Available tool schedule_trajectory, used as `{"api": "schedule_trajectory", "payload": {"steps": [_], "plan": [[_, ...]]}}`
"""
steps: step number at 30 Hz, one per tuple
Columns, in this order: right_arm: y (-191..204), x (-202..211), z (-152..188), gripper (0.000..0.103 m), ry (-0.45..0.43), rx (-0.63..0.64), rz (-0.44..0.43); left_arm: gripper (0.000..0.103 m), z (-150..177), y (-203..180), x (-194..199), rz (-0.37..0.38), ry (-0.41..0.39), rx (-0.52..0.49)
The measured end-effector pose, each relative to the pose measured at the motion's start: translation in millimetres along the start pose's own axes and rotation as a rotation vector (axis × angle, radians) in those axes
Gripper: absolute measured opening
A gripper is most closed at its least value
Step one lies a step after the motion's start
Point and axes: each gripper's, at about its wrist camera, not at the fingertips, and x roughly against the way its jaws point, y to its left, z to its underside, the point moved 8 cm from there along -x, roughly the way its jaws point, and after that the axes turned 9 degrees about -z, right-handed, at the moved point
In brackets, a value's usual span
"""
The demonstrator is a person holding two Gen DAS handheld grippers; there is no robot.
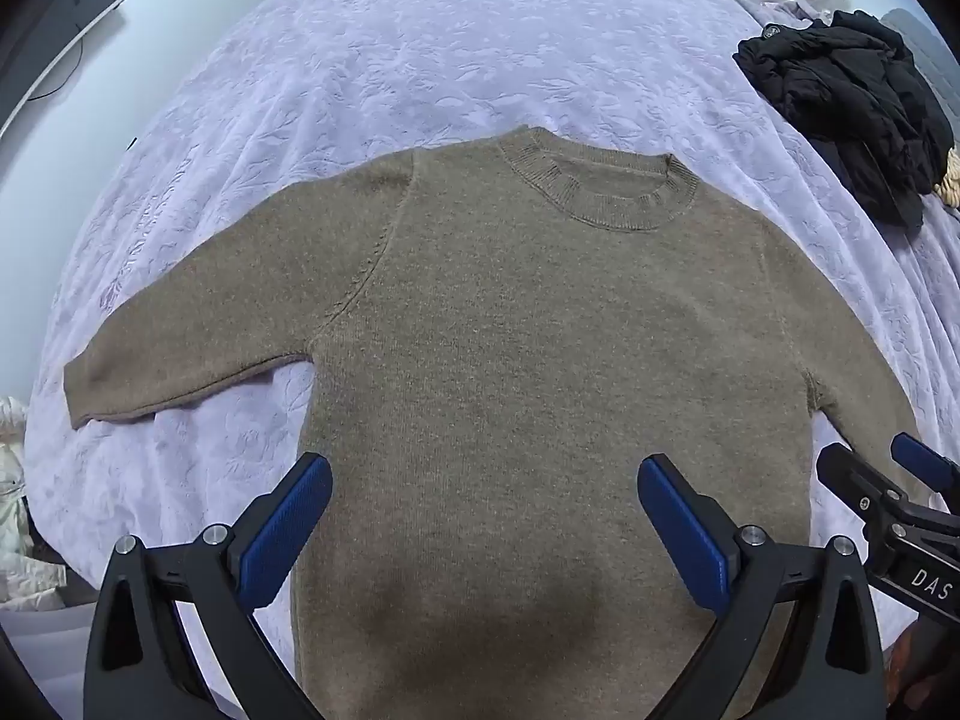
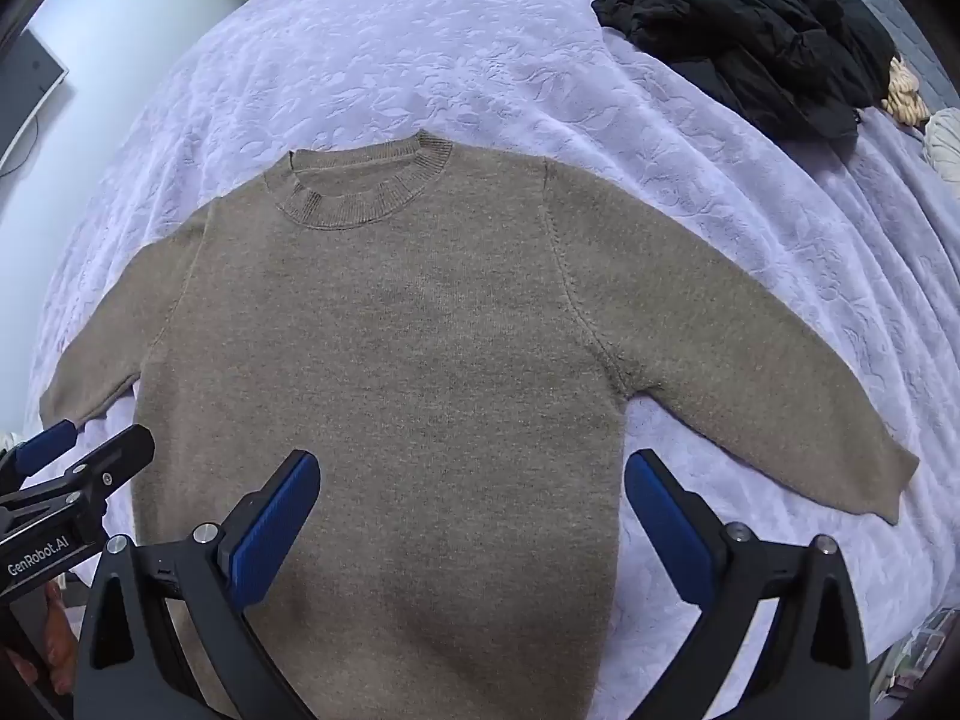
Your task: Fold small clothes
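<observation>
Blue-padded jaws of the left gripper [image 1: 483, 531] are held spread wide and empty above the lower body of the brown sweater [image 1: 510, 372], and the right gripper [image 2: 471, 531] is likewise released, with nothing between its pads. The sweater is laid flat, front up, on the lilac bedspread [image 1: 420, 48], collar away from the cameras and both sleeves stretched outward. No fold has been made yet, so the first fold is judged to be the step in hand. It would be done well if one sleeve were pinched near its cuff and carried across the chest (the knit looks soft and likely to sag), the body being kept flat. A black garment [image 2: 744, 30] lies well apart, toward the far right.
</observation>
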Motion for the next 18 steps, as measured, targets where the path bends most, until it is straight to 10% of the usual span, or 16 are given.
{"api": "schedule_trajectory", "payload": {"steps": [18], "plan": [[0, 6, 1, 0.102, -0.001, 0.009, -0.032, 0.102, 15, -5, 10, -0.032, 0.013, 0.04]]}}
